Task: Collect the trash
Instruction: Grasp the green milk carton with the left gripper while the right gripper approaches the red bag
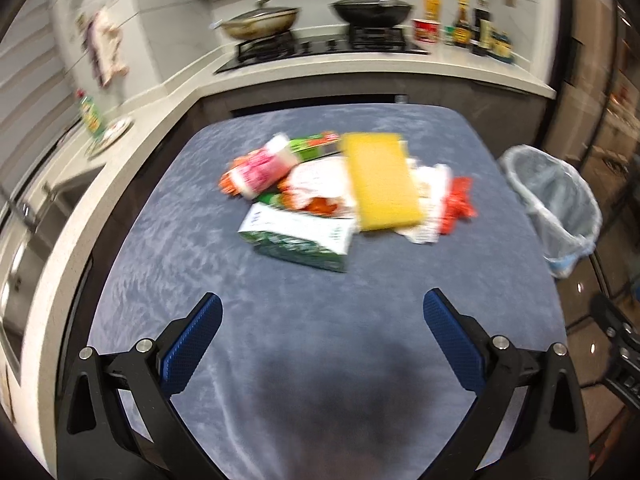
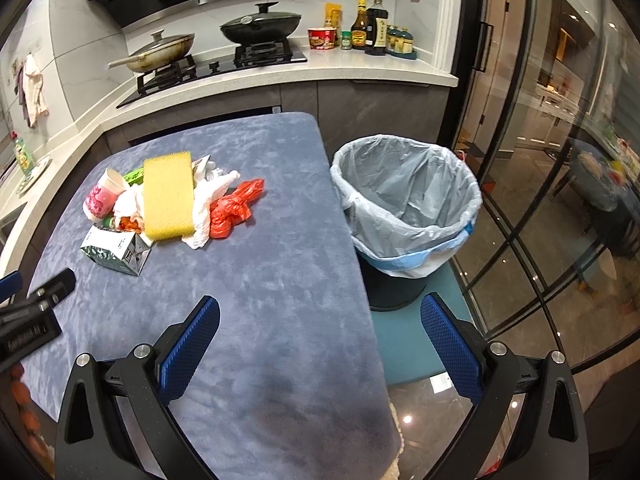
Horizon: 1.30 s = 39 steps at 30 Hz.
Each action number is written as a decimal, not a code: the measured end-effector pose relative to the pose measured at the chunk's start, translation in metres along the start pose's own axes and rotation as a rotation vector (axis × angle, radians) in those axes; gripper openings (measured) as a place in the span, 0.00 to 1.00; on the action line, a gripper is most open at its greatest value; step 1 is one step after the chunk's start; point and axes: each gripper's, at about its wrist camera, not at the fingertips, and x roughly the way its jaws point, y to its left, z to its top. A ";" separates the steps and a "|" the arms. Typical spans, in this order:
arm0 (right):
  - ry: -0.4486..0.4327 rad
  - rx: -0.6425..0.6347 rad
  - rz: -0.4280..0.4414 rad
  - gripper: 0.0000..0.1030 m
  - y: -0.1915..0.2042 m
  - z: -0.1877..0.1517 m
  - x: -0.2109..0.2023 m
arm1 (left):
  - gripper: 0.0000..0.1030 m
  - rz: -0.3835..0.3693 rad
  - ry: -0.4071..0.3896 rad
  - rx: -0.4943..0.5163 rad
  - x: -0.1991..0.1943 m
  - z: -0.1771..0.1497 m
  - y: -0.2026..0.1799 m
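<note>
Spread gripper (image 1: 322, 312), seemingly short of trash (image 1: 340, 192).

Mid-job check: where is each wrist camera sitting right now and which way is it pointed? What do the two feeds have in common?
Left wrist: low over the near end of the blue table, facing the stove; left gripper with jaws open in the foreground, trash pile ahead, bin at right edge.
Right wrist: over the table's near right edge, facing the stove and bin; right gripper with jaws open, left gripper intruding at left.
Shared: yellow sponge, green carton, red bag, bin, stove.
</note>
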 end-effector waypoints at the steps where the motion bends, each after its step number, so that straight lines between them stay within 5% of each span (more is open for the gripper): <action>1: 0.005 -0.005 0.005 0.93 0.003 0.000 0.004 | 0.93 0.008 0.014 -0.025 0.008 0.001 0.010; 10: 0.045 -0.051 0.035 0.93 0.041 0.010 0.050 | 0.93 -0.040 0.092 -0.237 0.073 0.018 0.075; 16: 0.054 -0.078 0.031 0.93 0.062 0.024 0.074 | 0.93 -0.040 0.120 -0.288 0.110 0.045 0.063; 22: 0.063 -0.092 0.020 0.93 0.070 0.034 0.091 | 0.94 0.055 0.179 -0.274 0.155 0.059 0.036; 26: 0.077 -0.094 0.019 0.93 0.073 0.036 0.100 | 0.94 0.114 0.180 -0.251 0.166 0.059 0.029; 39: 0.088 -0.113 0.054 0.93 0.088 0.033 0.109 | 0.93 0.052 0.189 -0.238 0.137 0.021 0.074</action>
